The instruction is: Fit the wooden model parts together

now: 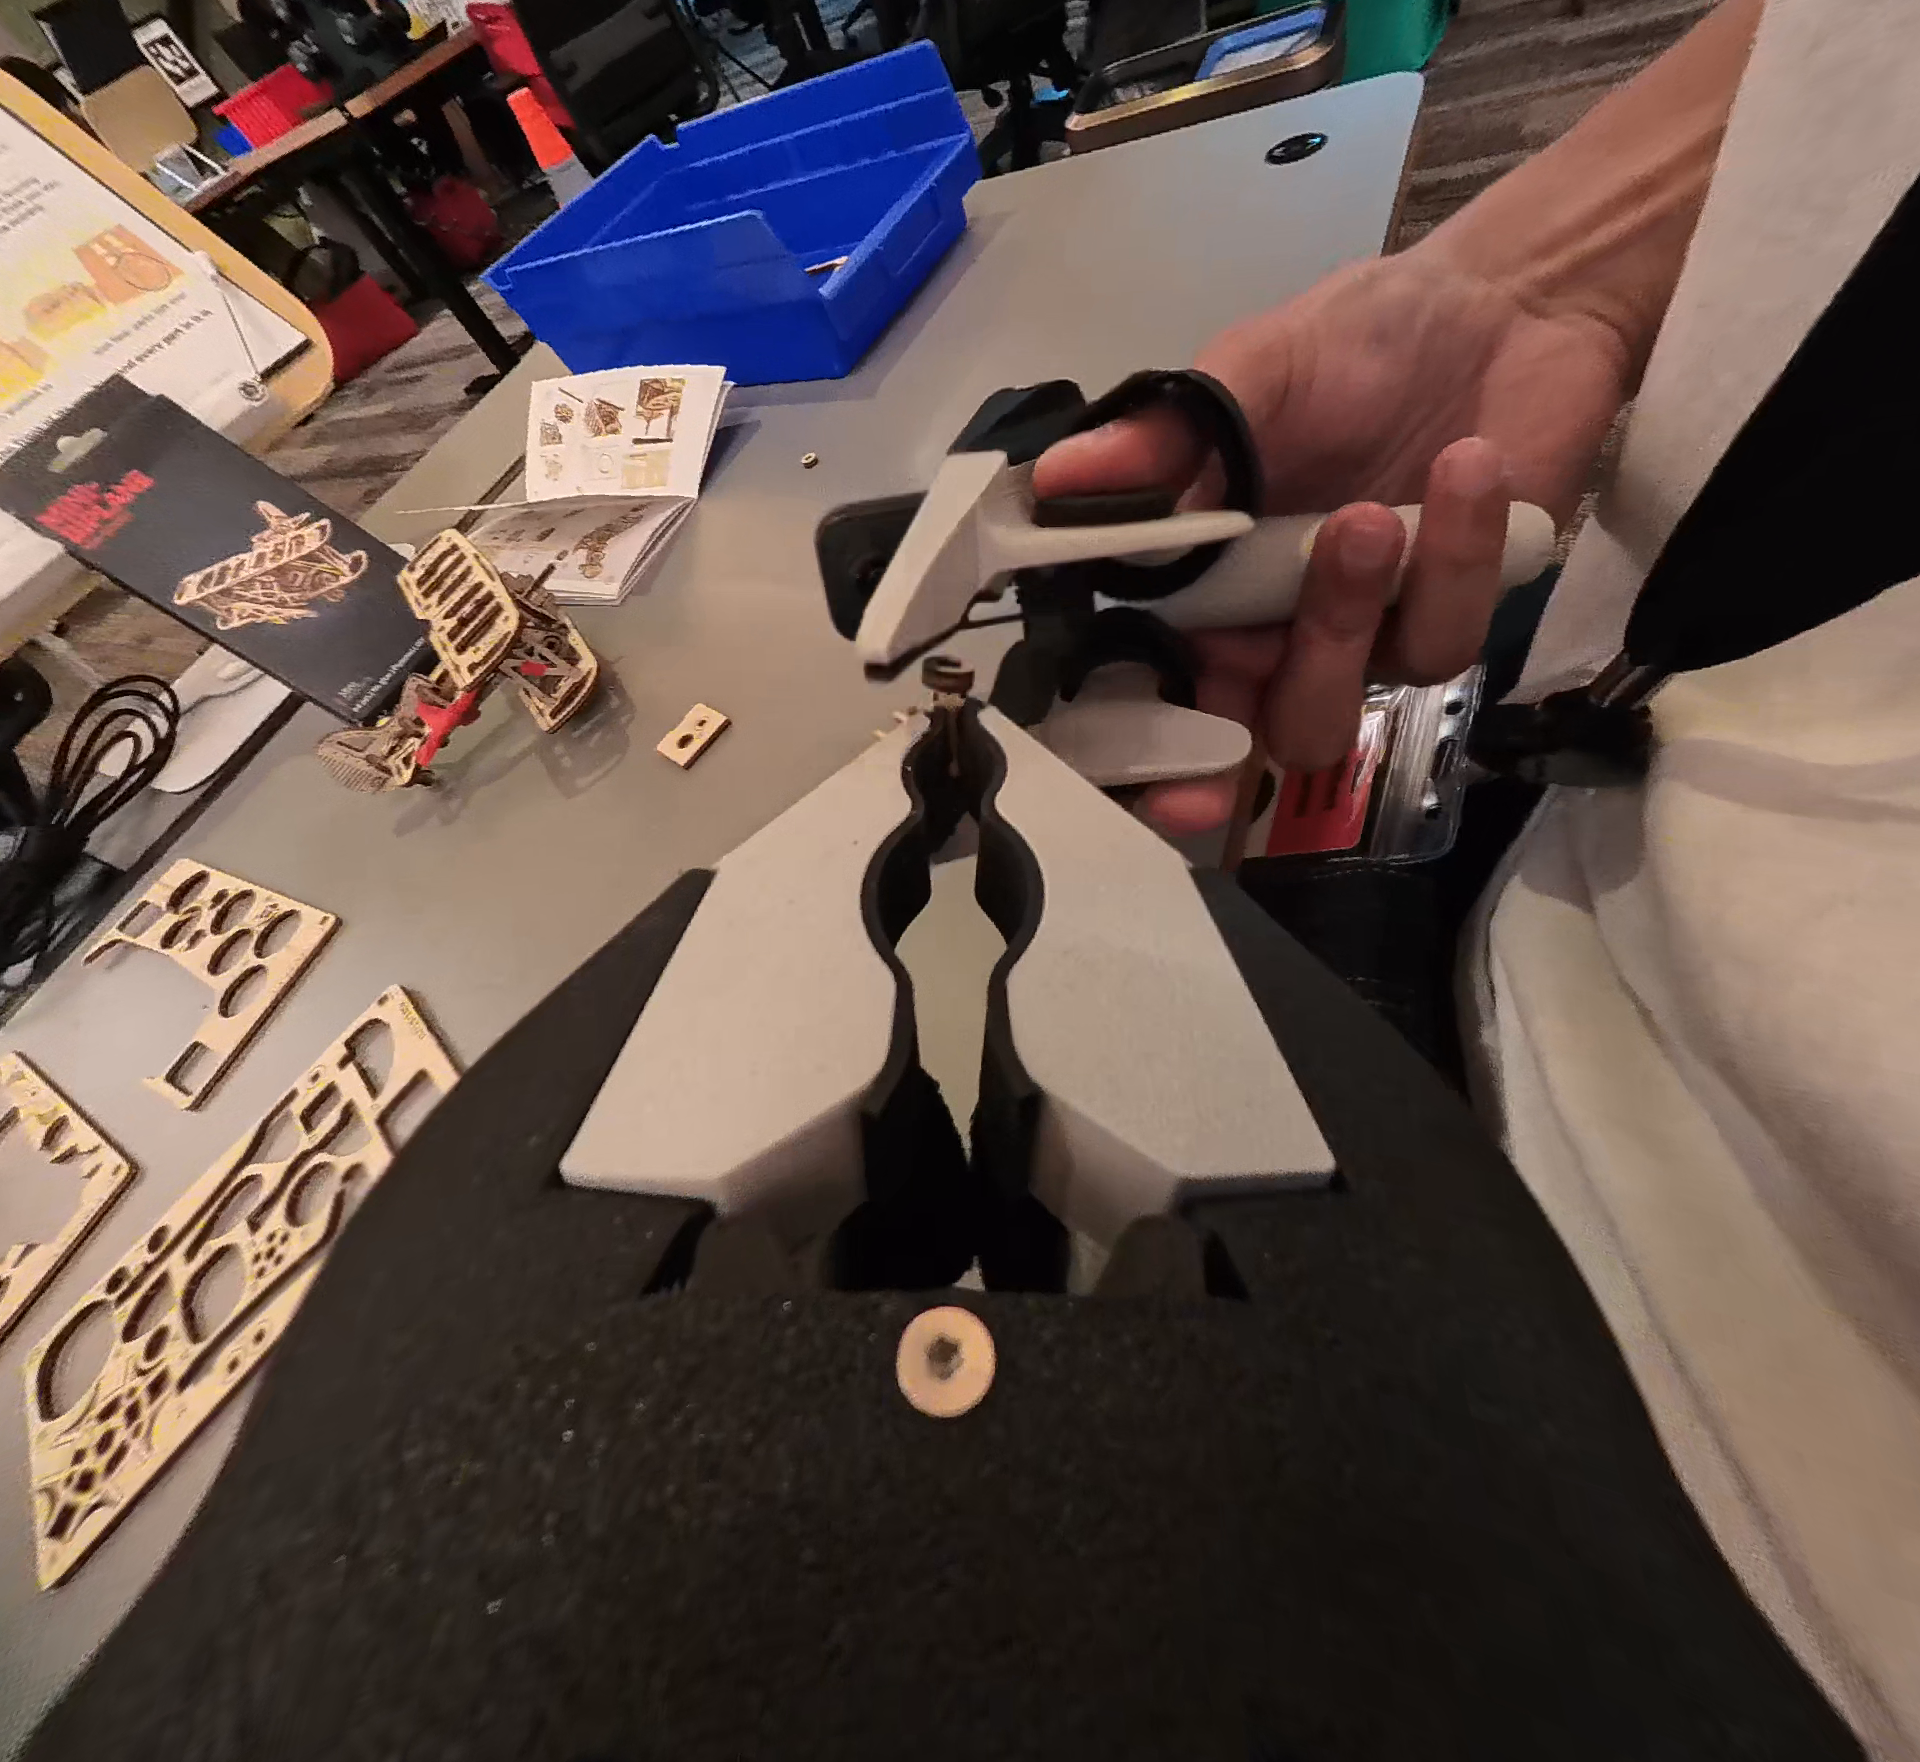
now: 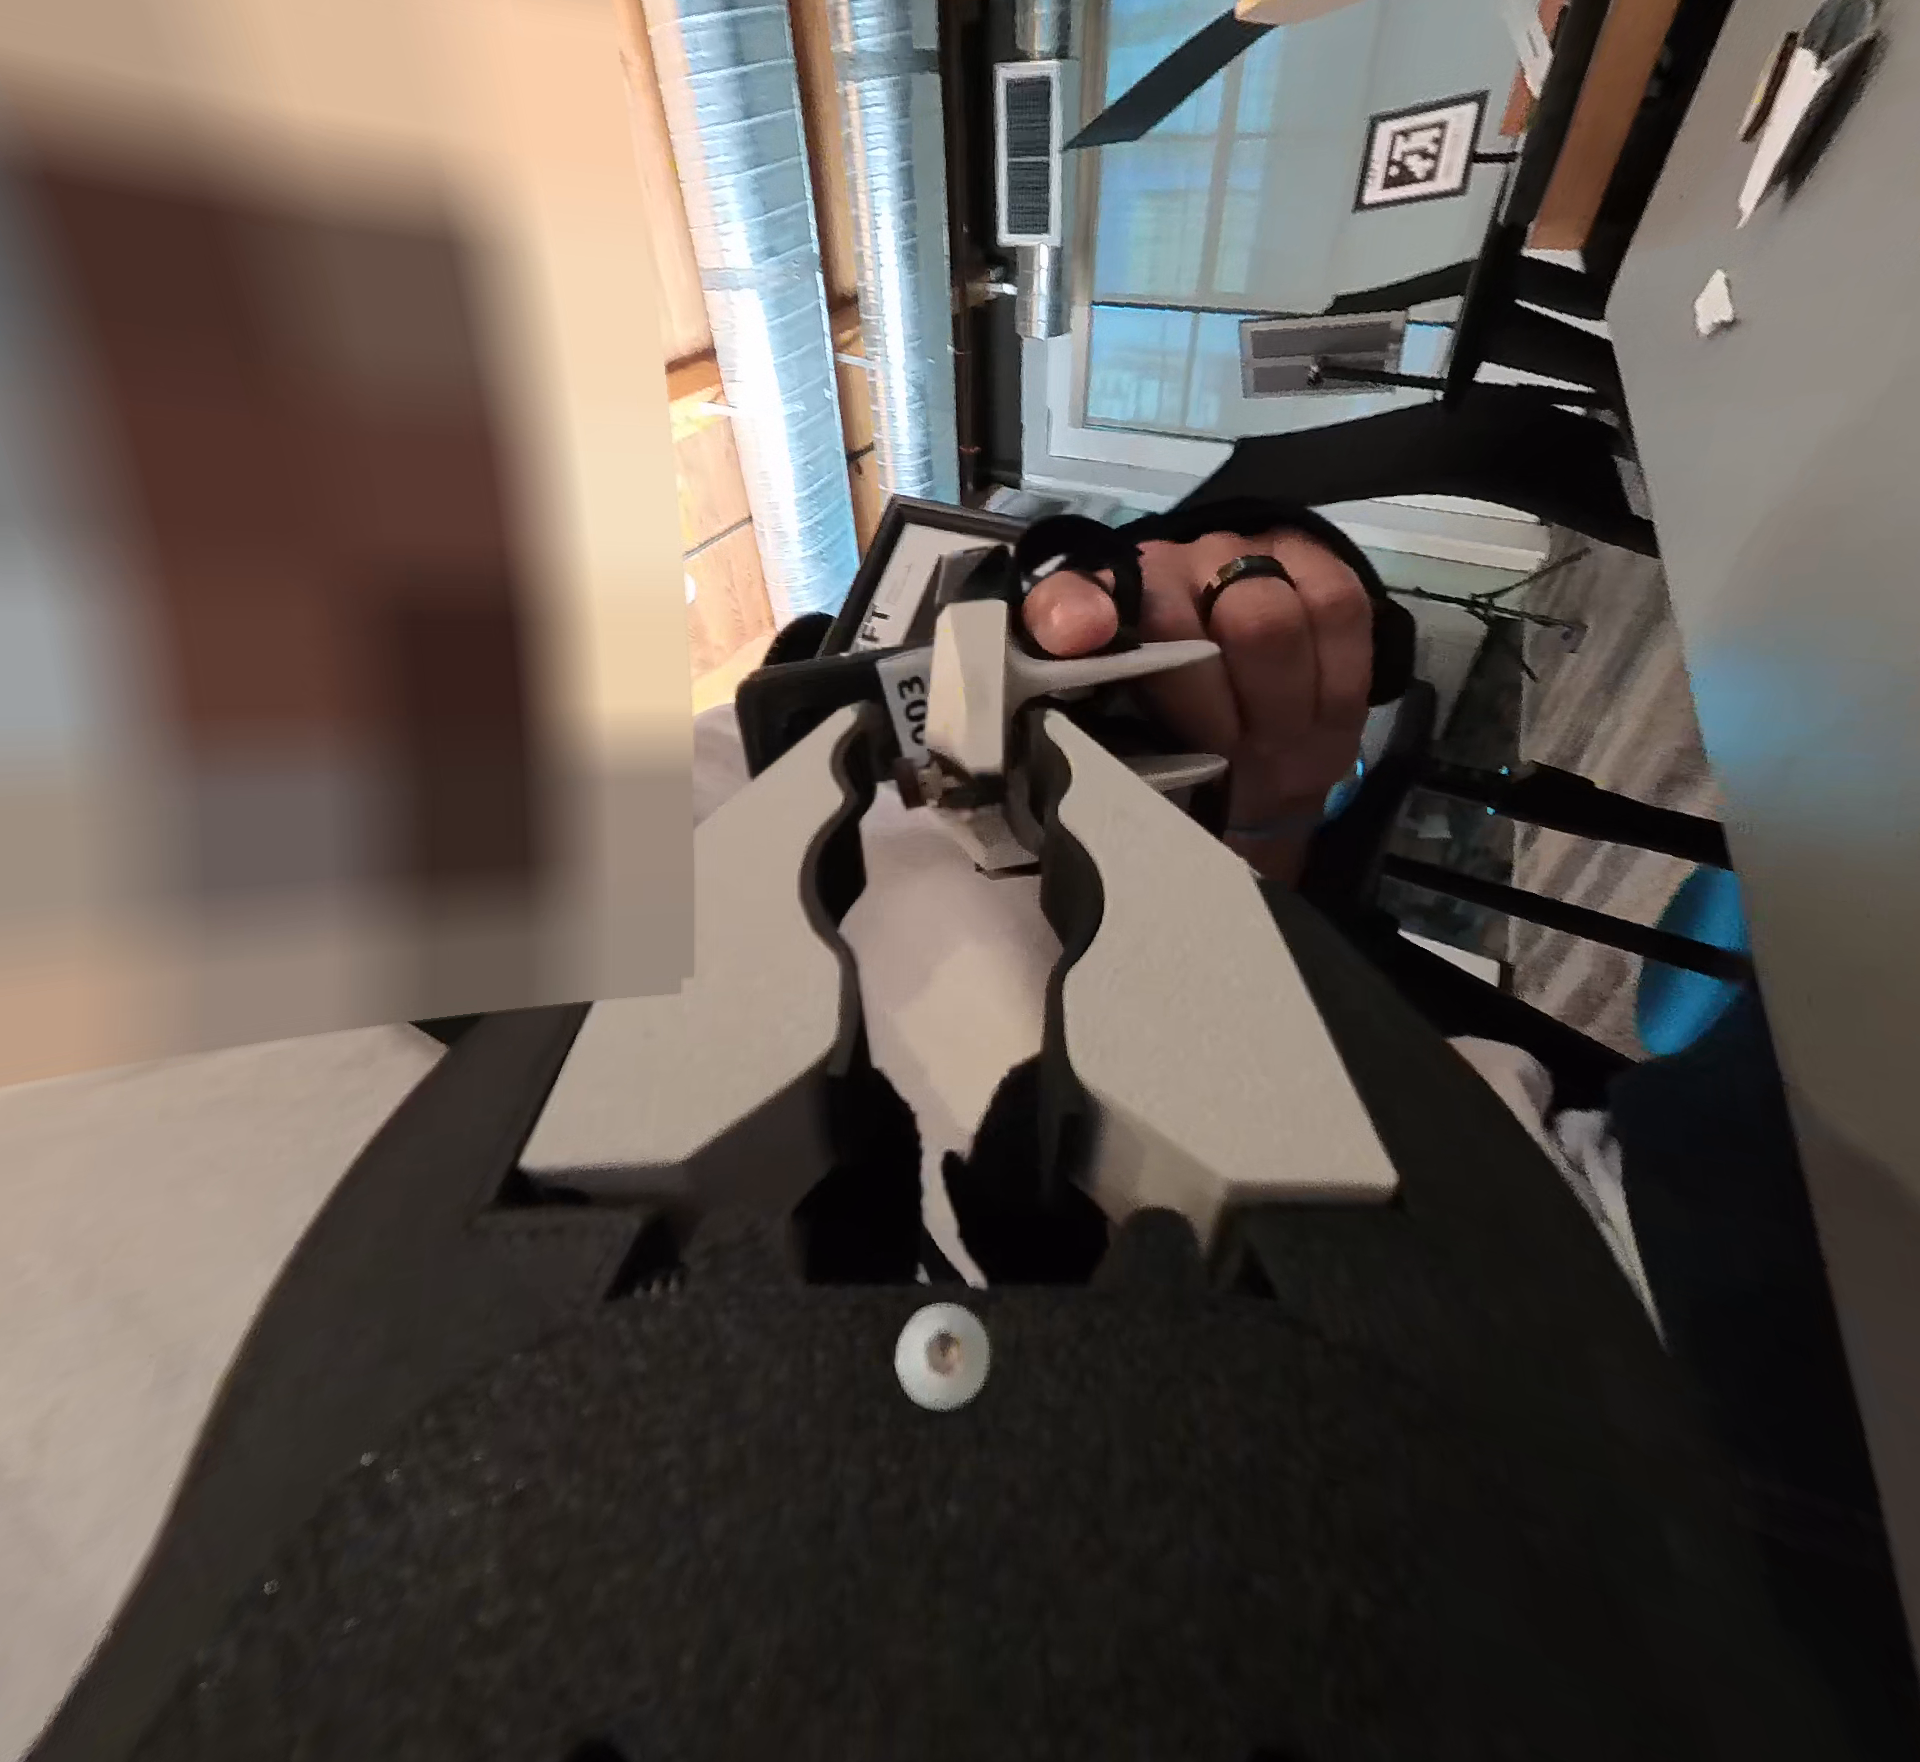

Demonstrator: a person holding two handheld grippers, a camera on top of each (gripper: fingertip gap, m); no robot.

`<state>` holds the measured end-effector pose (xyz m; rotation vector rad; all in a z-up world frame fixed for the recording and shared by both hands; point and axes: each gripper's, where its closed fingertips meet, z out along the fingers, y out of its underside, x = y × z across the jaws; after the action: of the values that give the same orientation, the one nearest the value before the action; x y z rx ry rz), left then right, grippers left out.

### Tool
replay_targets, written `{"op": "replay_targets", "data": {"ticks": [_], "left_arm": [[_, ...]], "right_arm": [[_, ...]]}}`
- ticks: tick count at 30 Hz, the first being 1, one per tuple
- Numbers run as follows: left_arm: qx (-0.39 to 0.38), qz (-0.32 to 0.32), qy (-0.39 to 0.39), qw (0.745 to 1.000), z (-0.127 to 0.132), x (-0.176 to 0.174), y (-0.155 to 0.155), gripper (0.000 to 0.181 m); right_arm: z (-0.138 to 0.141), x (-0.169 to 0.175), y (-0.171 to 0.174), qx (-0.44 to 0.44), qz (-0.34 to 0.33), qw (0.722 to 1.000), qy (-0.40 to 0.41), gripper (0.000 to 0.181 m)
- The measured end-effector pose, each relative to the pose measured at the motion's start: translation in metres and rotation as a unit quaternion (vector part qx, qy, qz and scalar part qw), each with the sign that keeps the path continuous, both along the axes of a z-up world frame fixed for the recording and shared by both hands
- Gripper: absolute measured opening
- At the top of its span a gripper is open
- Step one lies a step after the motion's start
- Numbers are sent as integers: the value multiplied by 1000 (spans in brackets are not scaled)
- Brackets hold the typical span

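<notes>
Lower centre of the left wrist view: left gripper, jaws nearly closed at the tips, pinched a small wooden piece — thin, dark-edged, standing up out of the tips with a tiny collar-like bit at its top. Just beyond, the right gripper came in from the right, held in a hand; its upper finger tip sat just beside the top of the piece. Whether it gripped anything could not be told from here.

In the right wrist view the right gripper's jaws stood partly open, well apart at the tips, nothing seen between them; the small piece showed just past them, at the other gripper's tips.

Progress, judged: well along. A largely built wooden model with red accents stood at mid-left on the grey table. Punched-out part sheets, mostly holes, lay at lower left. One loose flat part lay near the model. Joining the small held piece seemed the step in hand.

Farther: instruction booklet, then blue bin.
</notes>
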<state>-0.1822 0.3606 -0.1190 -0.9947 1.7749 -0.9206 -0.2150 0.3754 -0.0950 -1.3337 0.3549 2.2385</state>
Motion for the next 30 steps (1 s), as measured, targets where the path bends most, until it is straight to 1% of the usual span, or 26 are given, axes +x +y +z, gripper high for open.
{"op": "replay_targets", "data": {"ticks": [1, 2, 5, 8, 11, 13, 18, 21, 23, 24, 26, 27, 28, 29, 30], "left_arm": [[-1, 1, -1, 1000, 0, 0, 1, 0], [-1, 3, -3, 1000, 1, -1, 3, 0], [14, 4, -11, 1000, 3, 0, 2, 0], [25, 6, -18, 1000, 5, 0, 2, 0], [31, 10, -27, 999, 8, -1, 2, 0], [30, 11, -29, 999, 9, -1, 2, 0], [50, 12, -36, 998, 11, -1, 2, 0], [49, 13, -33, 998, 10, 0, 2, 0], [6, 17, -19, 1000, 8, 1, 4, 0], [-19, 22, -14, 999, 7, 2, 6, 0], [-98, 23, -4, 995, 10, 4, 8, 0], [-148, 27, 1, 989, 12, 5, 12, 0], [-201, 27, 9, 979, 13, 6, 15, 0], [-258, 25, 22, 966, 11, 6, 17, 0], [-315, 30, 32, 948, 10, 7, 22, 0]], "right_arm": [[1, 1, 0, 1, -3, 1000, 6, 29], [2, 1, 0, 3, -7, 1000, 2, 27], [1, -4, -1, 16, -10, 999, -33, 22], [3, -5, -2, 24, -13, 999, -29, 22], [7, -6, -3, 30, -17, 999, -3, 22], [8, -6, -1, 38, -29, 999, -12, 21], [10, -7, -4, 51, -31, 998, -17, 20], [9, -6, -4, 42, -24, 999, 3, 20], [7, -3, 0, 29, -28, 999, 7, 21], [7, -1, 4, 28, -36, 999, -8, 24], [9, 17, 18, 57, -98, 992, -58, 31], [10, 26, 22, 83, -120, 984, -103, 35], [8, 34, 26, 115, -143, 969, -165, 38], [7, 44, 30, 150, -172, 946, -230, 42], [6, 50, 31, 196, -195, 914, -298, 44]]}}
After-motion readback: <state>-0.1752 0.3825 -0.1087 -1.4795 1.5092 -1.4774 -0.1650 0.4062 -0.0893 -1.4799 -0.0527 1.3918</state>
